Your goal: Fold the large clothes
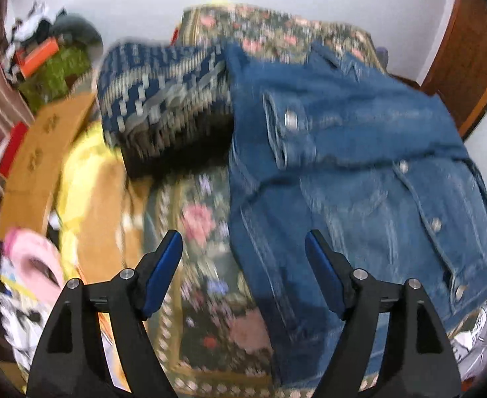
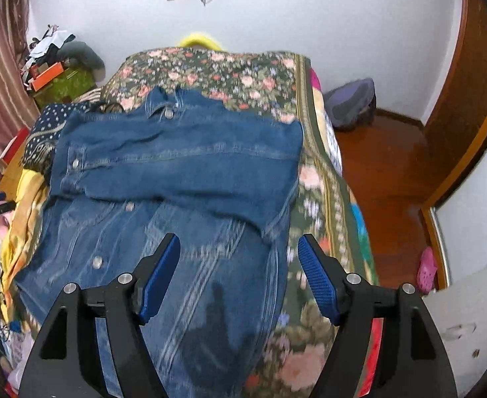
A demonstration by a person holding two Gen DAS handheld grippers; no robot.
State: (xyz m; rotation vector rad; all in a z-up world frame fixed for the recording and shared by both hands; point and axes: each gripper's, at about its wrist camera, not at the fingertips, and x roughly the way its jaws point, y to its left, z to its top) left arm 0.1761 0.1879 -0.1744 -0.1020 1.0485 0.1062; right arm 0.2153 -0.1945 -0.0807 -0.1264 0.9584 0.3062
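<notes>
While angled down over the denim jacket [image 2: 177, 152], both grippers' jaws spread, seemingly empty.

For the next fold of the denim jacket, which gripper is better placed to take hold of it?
Probably the right gripper: it is open and hangs directly over the denim jacket. The left gripper, also open, hangs mostly over the floral bedcover, beside the jacket's edge.

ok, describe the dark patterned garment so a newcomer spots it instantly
Start at the floral bedspread. The denim jacket lies across it; the patterned garment is bunched against the jacket's far left edge. Navy with pale woven rows, unlike the plain blue denim.
</notes>
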